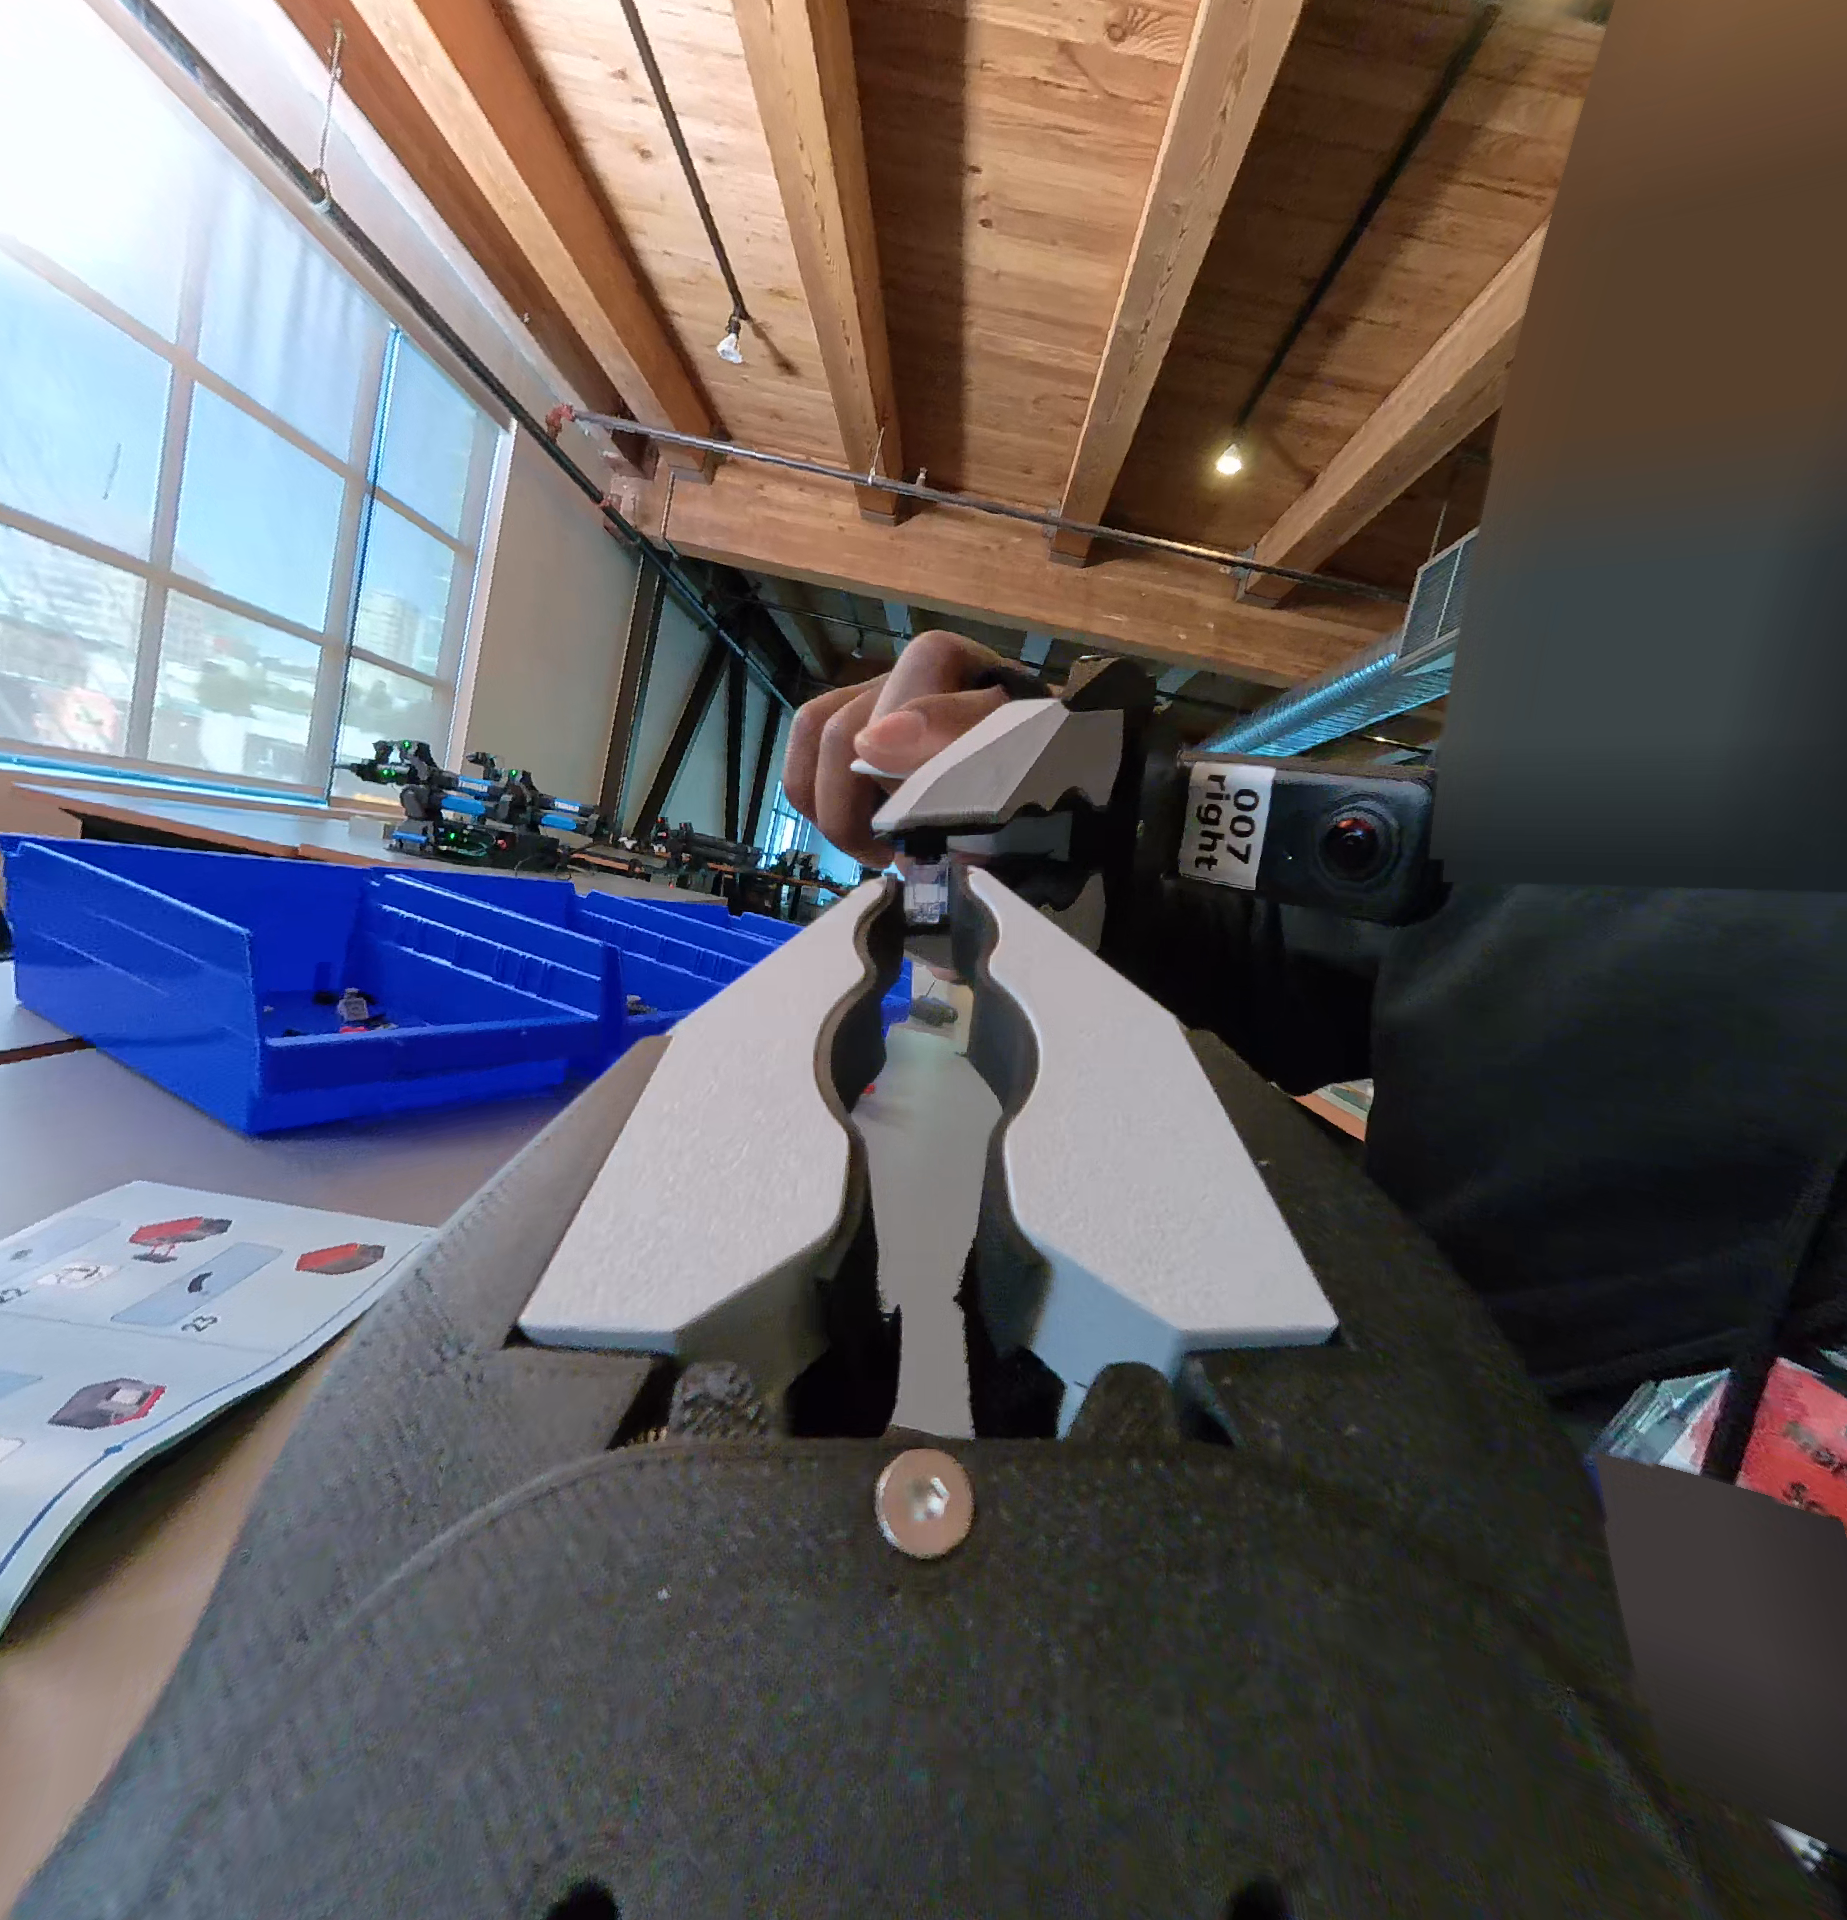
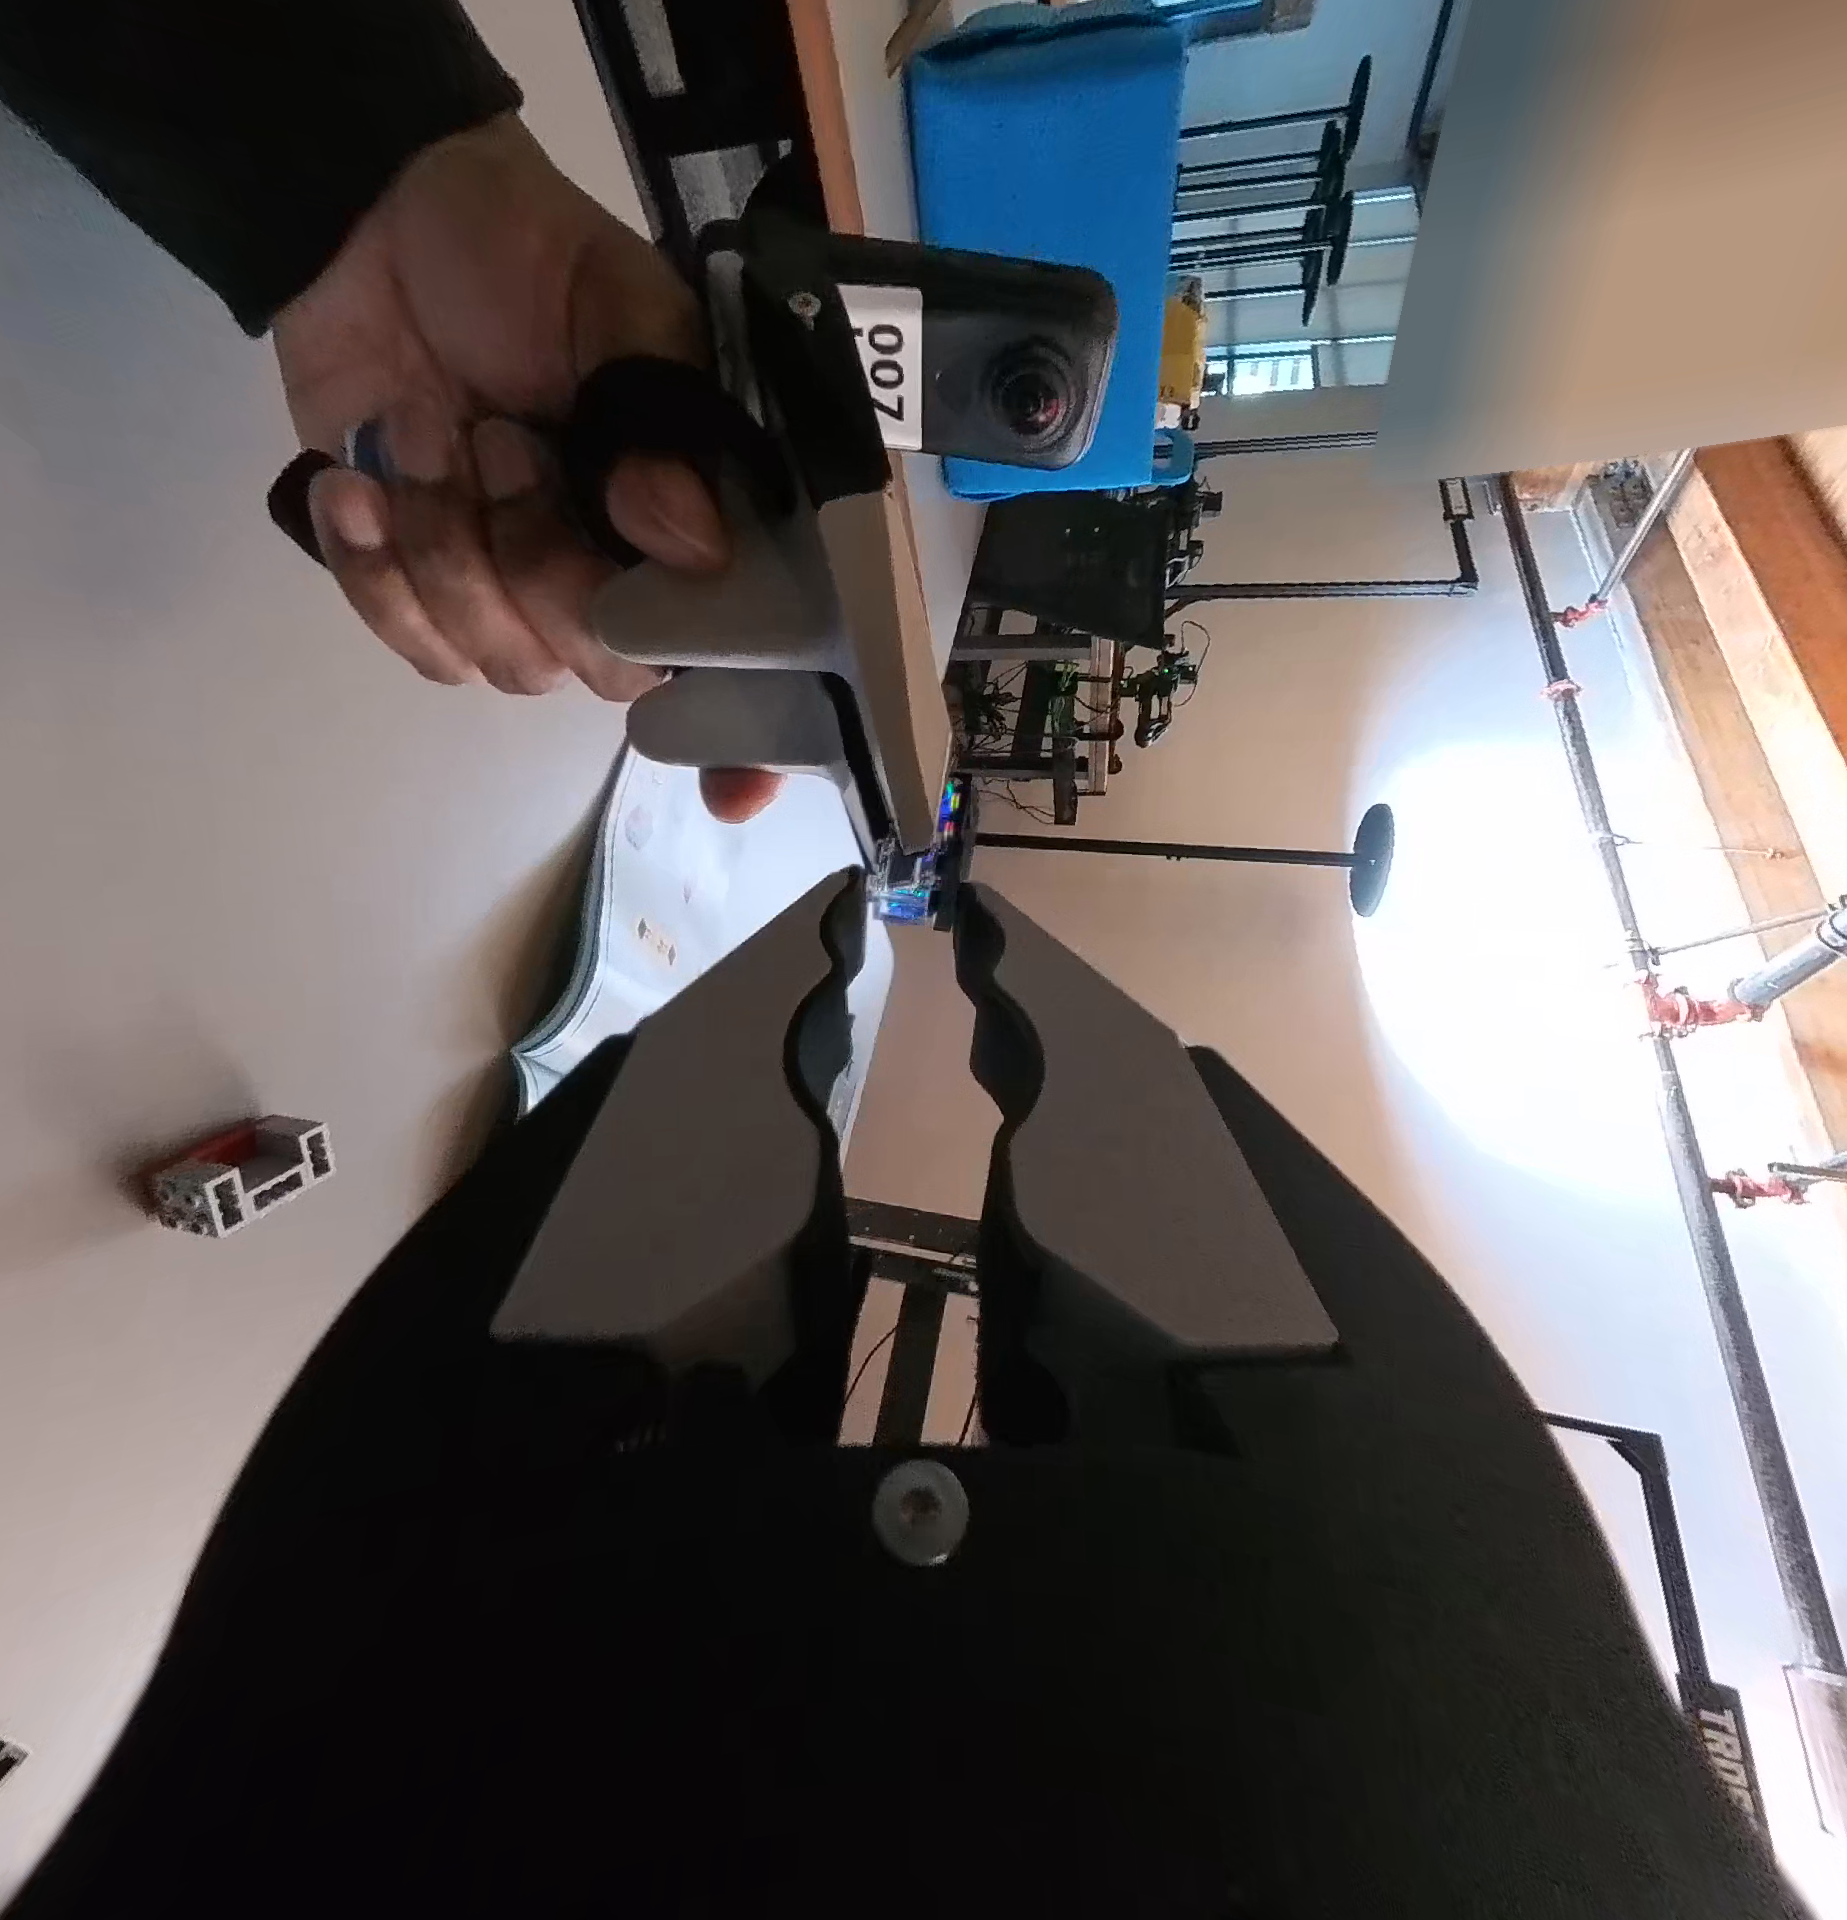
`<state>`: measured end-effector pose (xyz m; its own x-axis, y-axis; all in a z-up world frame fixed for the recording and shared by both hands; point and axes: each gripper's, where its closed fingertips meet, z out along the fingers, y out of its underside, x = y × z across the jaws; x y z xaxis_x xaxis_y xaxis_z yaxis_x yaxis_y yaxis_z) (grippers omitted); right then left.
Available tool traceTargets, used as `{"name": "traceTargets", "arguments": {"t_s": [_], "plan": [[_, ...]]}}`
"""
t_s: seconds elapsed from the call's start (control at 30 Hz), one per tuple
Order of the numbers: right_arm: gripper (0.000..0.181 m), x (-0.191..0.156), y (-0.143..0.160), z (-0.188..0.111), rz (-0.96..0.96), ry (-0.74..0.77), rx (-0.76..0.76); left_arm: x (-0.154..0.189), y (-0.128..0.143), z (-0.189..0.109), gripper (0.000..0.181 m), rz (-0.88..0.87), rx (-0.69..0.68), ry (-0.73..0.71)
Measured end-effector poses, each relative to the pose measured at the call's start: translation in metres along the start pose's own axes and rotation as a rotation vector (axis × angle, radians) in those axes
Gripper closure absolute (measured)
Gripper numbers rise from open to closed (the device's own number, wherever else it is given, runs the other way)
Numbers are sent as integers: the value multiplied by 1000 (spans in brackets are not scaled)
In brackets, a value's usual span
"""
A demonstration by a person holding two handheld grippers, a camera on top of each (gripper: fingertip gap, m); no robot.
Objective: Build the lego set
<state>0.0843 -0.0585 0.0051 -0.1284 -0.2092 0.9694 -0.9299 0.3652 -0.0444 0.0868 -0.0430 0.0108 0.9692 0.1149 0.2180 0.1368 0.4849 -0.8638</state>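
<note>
A small Lego assembly of clear and black parts (image 1: pixel 926 902) is held in the air between both grippers. My left gripper (image 1: pixel 929 888) is shut on it from below. My right gripper (image 1: pixel 914 831) comes in from above, held by a hand, with its tips closed on the top of the assembly. In the right wrist view the assembly (image 2: pixel 906 885) sits between my right gripper's tips (image 2: pixel 908 891). There the left gripper (image 2: pixel 914 826) reaches down to it from above. How the parts join is hidden by the fingers.
A blue divided bin (image 1: pixel 275 987) with a few small parts stands on the table at left. The open instruction booklet (image 1: pixel 119 1330) lies in front of it and also shows in the right wrist view (image 2: pixel 607 935). A partly built grey and red Lego block (image 2: pixel 244 1158) sits on the white table. Only a small space, under 4 cm, lies between the two pairs of fingers.
</note>
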Motion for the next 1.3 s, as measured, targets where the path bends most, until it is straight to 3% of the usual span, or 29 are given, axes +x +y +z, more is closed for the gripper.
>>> {"name": "traceTargets", "arguments": {"t_s": [0.6, 0.8, 0.97, 1.2, 1.3], "plan": [[168, -17, 22, 3, -196, -42, -107, -23, 17, 4, 173, -164, -66, -73], [167, -13, 21, 1, 93, -80, -51, -19, 14, 6, 173, -143, -47, -61], [166, -16, 26, -3, 311, -180, -41, -14, 9, -6, 164, 69, -83, -112], [166, -27, 16, -7, 465, -346, 5, -12, 22, -8, 155, 289, -205, -171], [166, -28, 12, -9, 499, -381, 24, -7, 22, -6, 154, 324, -197, -154]]}}
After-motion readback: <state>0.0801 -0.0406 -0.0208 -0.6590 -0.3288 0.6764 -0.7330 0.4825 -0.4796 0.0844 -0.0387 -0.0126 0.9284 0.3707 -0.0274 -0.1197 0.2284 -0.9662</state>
